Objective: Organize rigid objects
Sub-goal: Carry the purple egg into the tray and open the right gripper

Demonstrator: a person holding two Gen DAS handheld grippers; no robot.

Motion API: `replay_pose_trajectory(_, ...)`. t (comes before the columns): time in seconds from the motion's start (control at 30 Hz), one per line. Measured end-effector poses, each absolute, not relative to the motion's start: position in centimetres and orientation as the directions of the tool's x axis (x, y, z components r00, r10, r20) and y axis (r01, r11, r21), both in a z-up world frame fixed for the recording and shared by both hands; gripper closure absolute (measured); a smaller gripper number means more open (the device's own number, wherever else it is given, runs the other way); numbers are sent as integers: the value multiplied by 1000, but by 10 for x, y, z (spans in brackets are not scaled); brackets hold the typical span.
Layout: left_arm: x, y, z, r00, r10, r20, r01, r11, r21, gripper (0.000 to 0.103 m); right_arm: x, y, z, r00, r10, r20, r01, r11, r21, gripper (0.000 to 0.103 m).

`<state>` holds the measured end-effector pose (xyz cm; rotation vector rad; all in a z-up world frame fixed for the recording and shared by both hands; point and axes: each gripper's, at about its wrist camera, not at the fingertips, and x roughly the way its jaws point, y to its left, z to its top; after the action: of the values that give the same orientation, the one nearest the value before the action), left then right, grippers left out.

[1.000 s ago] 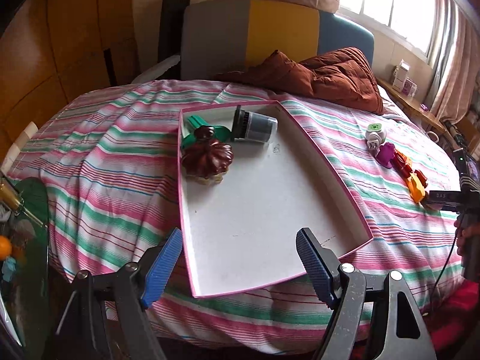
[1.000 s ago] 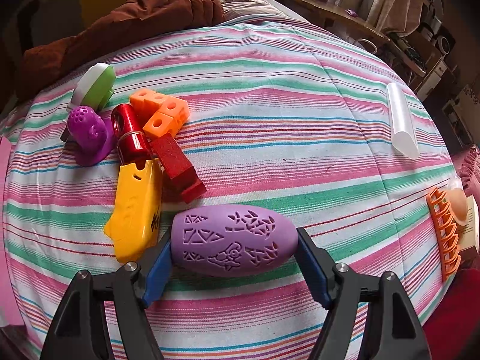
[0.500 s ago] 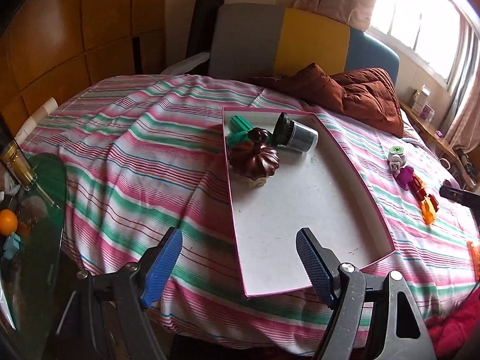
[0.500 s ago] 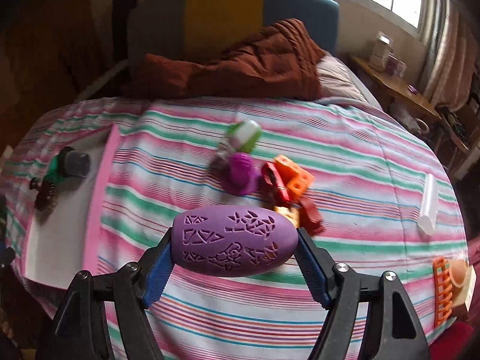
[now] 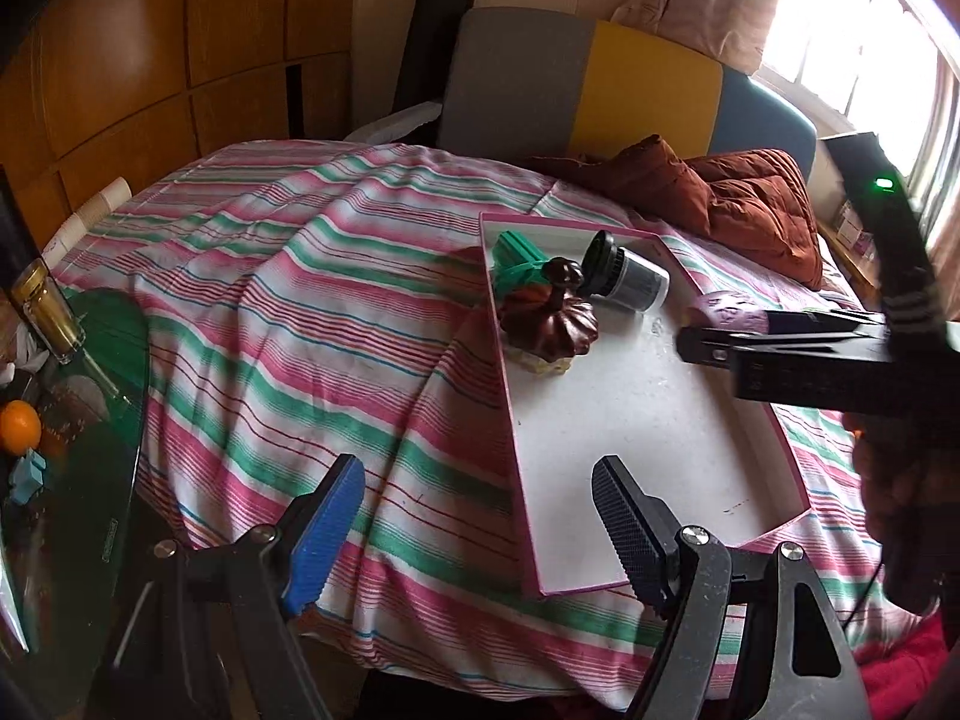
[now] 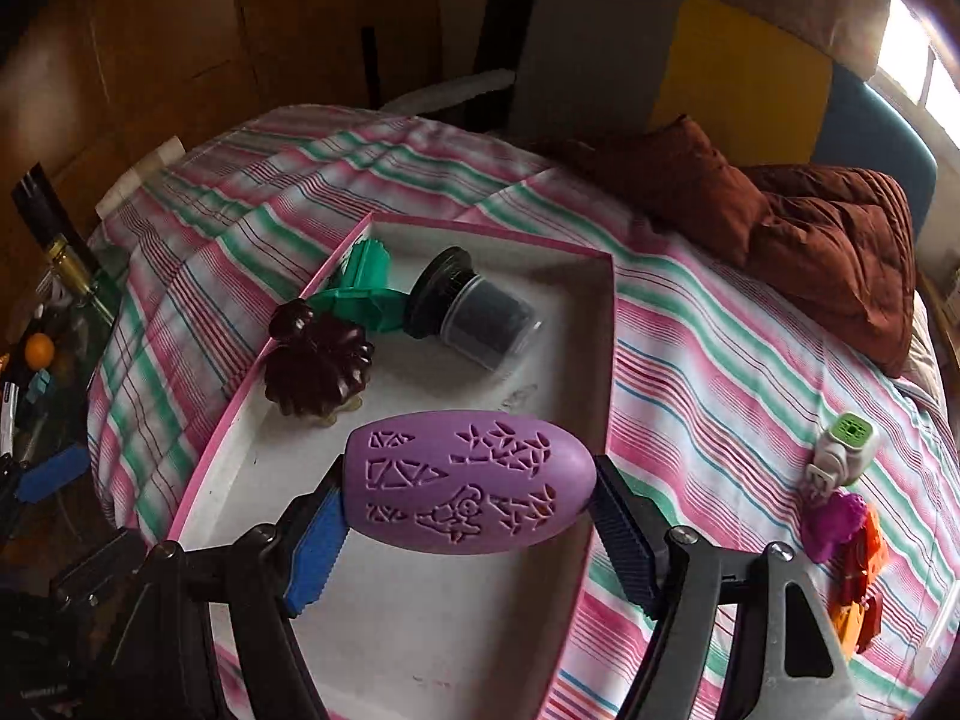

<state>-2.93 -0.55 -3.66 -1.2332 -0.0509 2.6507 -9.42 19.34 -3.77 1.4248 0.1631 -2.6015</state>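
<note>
My right gripper [image 6: 468,546] is shut on a purple carved egg-shaped object [image 6: 468,483] and holds it above the white tray with a pink rim [image 6: 603,360]. In the tray lie a dark brown pumpkin-shaped lid [image 6: 318,369], a green plastic piece [image 6: 363,288] and a clear jar with a black cap [image 6: 474,315]. In the left wrist view the right gripper [image 5: 780,339] reaches over the tray [image 5: 600,420] with the purple object [image 5: 726,309]. My left gripper [image 5: 474,531] is open and empty at the bed's near edge, left of the tray.
Loose toys lie on the striped bedspread right of the tray: a white and green piece [image 6: 843,450], a purple toy [image 6: 837,525] and orange and red blocks [image 6: 861,594]. A brown quilt [image 6: 810,222] lies at the back. A glass side table with an orange [image 5: 21,426] stands at left.
My right gripper has carried the purple object left from the toy pile to above the tray. My left gripper has swung left, so the tray now sits to its right.
</note>
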Motion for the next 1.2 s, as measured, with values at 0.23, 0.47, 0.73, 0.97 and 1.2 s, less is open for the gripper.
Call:
replay_pose_trajectory(0.23, -33, -10, -42, -614, 205, -762, -169, -977, -127, 24, -144, 185, -71, -456, -122, -882, 162, -985, 52, 26)
replay_pose_trajectory(0.47, -32, -9, -43, -614, 204, -762, -173, -977, -122, 24, -136, 193, -73, -458, -185, -869, 156, -980, 127, 22)
replay_pose_trajectory(0.73, -25, -5, -36, -627, 196, -754, -187, -977, -99, 24, -106, 199, -47, -530, -208, -822, 174, -975, 135, 22)
replay_pose_trajectory(0.97, -17, 6, -28, -637, 196, -746, -215, -974, -72, 24, -72, 210, -28, -587, -172, -791, 175, -981, 84, 22)
replay_pose_trajectory(1.2, -11, 16, -21, -647, 198, -736, -245, -968, -45, 24, -45, 240, -17, -619, -144, -772, 132, -988, 78, 22)
